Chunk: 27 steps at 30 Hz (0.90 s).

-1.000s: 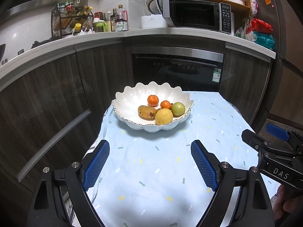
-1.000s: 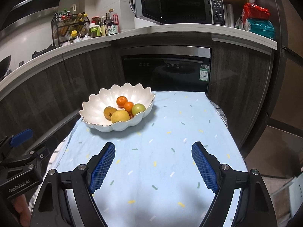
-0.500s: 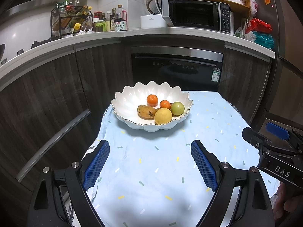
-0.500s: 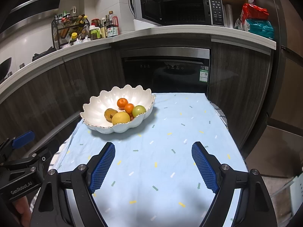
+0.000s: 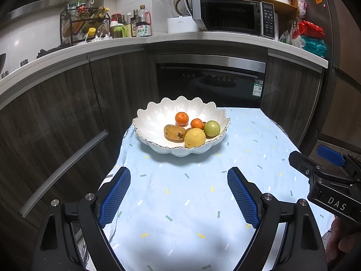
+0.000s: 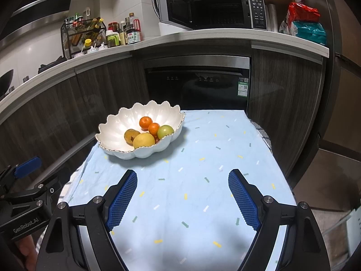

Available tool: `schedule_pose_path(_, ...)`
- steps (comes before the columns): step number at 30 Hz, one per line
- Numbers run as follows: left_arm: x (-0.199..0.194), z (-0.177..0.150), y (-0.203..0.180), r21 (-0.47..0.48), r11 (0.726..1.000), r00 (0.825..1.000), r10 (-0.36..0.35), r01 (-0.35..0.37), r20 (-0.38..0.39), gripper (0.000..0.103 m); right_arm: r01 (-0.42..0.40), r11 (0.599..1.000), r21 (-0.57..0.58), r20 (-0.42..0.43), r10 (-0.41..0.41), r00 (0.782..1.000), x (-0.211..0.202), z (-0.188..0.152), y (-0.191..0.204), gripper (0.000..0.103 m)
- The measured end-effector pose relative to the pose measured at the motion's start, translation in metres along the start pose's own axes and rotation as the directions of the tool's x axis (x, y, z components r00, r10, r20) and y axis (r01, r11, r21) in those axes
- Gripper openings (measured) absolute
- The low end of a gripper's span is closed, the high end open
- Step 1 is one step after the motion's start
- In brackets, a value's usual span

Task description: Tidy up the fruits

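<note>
A white scalloped bowl (image 5: 155,122) stands at the far left of a light blue tablecloth (image 5: 191,203). It holds two tangerines (image 5: 181,118), a brown-spotted mango (image 5: 174,132), a yellow lemon (image 5: 195,137) and a green fruit (image 5: 212,128). The bowl also shows in the right wrist view (image 6: 117,128). My left gripper (image 5: 179,194) is open and empty, well short of the bowl. My right gripper (image 6: 182,196) is open and empty, to the right of the bowl and nearer to me.
Dark wood cabinets and a black built-in appliance (image 5: 209,83) stand behind the table. The counter above carries bottles (image 5: 140,22), a spice rack and a microwave (image 6: 214,11) with its door open. The table's right edge (image 6: 270,149) drops to the floor.
Both grippers have drifted slightly; the bowl sits a little lower and nearer the middle in the right wrist view. Both grippers stay open and empty.
</note>
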<state>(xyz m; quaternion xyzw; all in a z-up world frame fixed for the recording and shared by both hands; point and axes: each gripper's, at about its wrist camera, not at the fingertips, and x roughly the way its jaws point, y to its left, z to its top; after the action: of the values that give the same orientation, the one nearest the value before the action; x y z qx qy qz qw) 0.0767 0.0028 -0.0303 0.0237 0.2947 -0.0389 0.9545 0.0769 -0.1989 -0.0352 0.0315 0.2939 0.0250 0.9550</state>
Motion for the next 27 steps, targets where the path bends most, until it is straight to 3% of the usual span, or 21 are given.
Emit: schedule_pose_path(27,0.0025,-0.0033,0.0016,-0.002,1.000,1.000,-0.001,0.001,-0.009,0.088,-0.003,1.000,0.003,-0.004,0.003,1.000,0.0012,-0.0019,-0.0010,0.084)
